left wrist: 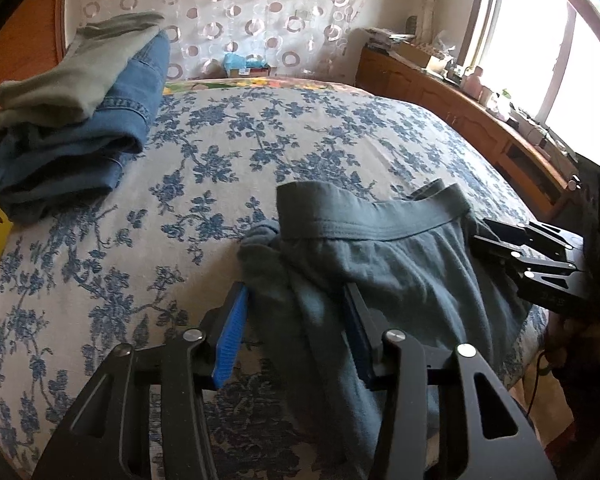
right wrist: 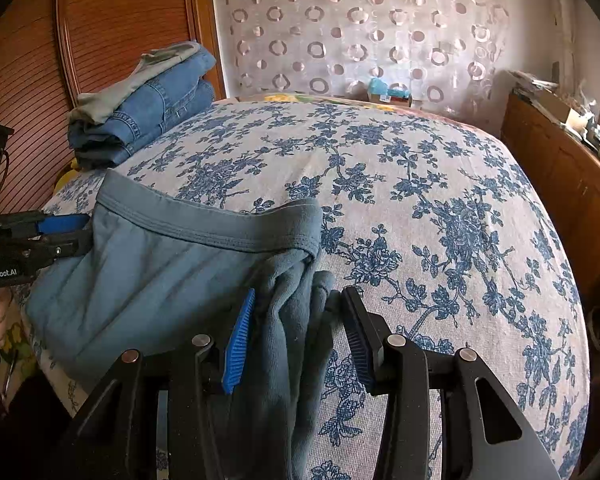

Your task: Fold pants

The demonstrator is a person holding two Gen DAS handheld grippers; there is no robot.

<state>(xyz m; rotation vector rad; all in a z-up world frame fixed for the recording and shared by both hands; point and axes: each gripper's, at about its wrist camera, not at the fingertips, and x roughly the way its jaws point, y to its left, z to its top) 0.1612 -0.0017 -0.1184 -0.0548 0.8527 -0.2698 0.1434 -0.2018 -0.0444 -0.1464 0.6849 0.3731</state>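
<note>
Grey-blue pants [left wrist: 400,256] lie on the floral bedspread [left wrist: 220,152] with the waistband toward the far side. My left gripper [left wrist: 296,304] is open, its fingers straddling a bunched fold at the pants' left edge. The right gripper [left wrist: 500,248] shows at the pants' right edge in the left wrist view. In the right wrist view the pants [right wrist: 160,272] spread to the left, and my right gripper [right wrist: 300,312] is open with a bunched fold between its fingers. The left gripper [right wrist: 68,232] shows there at the pants' far left edge.
A stack of folded jeans with a grey-green garment on top [left wrist: 72,120] sits at the bed's far left; it also shows in the right wrist view [right wrist: 140,108]. A wooden cabinet [left wrist: 460,116] with clutter runs along the right under a window. A wooden panel [right wrist: 100,40] stands behind left.
</note>
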